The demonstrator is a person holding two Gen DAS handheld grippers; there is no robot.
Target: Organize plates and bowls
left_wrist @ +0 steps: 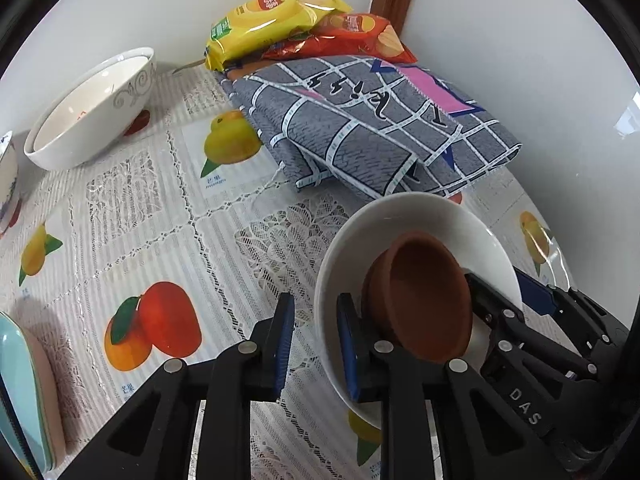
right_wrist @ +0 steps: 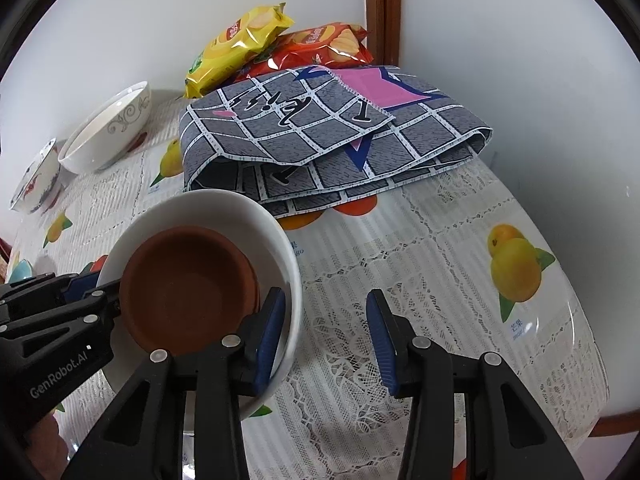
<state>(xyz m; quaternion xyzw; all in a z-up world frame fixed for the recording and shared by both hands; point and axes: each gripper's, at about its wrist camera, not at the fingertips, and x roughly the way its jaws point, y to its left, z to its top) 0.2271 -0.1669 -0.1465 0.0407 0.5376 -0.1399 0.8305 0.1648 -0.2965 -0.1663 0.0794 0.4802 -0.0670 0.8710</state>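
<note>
A white bowl (left_wrist: 420,224) (right_wrist: 224,208) rests on the fruit-print tablecloth (left_wrist: 160,220) with a brown clay dish (left_wrist: 424,292) (right_wrist: 184,280) tilted inside it, apparently two stacked. My left gripper (left_wrist: 315,300) (right_wrist: 94,286) straddles the bowl's left rim, one finger inside by the brown dish, one outside. A strip of cloth shows between the outer pad and the bowl wall. My right gripper (right_wrist: 325,294) (left_wrist: 504,284) straddles the opposite rim with a wide gap, its pads clear of the wall.
A large white patterned bowl (left_wrist: 88,112) (right_wrist: 108,132) and a small painted bowl (left_wrist: 6,184) (right_wrist: 36,184) stand at the far left. A teal plate (left_wrist: 20,400) lies near left. Folded grey cloth (left_wrist: 372,128) (right_wrist: 320,140) and chip bags (left_wrist: 272,16) (right_wrist: 240,48) fill the wall corner.
</note>
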